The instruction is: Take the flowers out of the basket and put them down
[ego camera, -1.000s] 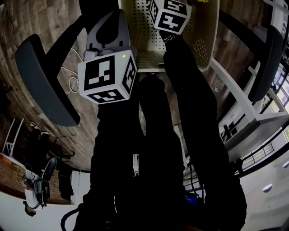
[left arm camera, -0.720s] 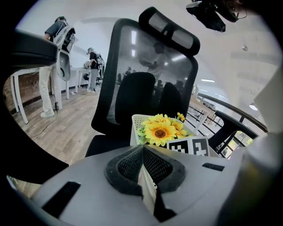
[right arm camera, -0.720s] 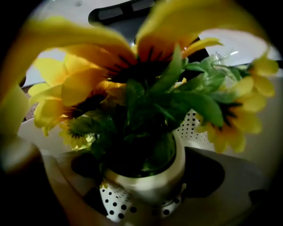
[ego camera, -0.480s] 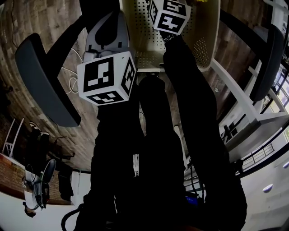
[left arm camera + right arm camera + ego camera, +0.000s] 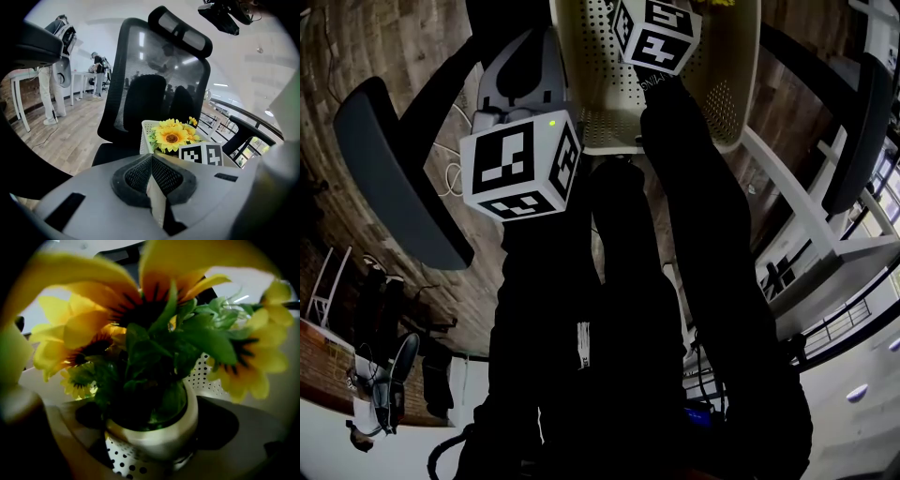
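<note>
Yellow artificial sunflowers (image 5: 140,310) stand in a small cream pot (image 5: 154,437) inside a cream perforated basket (image 5: 731,103). My right gripper (image 5: 150,441) reaches into the basket, its jaws on either side of the pot and pressed against it. Its marker cube (image 5: 654,33) shows over the basket in the head view. The left gripper (image 5: 152,187) hovers outside the basket's near left side, jaws shut on nothing, pointing at the flowers (image 5: 172,136) and basket (image 5: 145,136). Its marker cube (image 5: 520,164) is at the left of the head view.
The basket rests on a black office chair (image 5: 159,84) with grey armrests (image 5: 389,169). My legs in black fill the lower head view. A white desk frame (image 5: 806,225) stands to the right. People (image 5: 49,93) stand far off on the wooden floor.
Almost nothing: the head view has drifted slightly. Both grippers keep their places.
</note>
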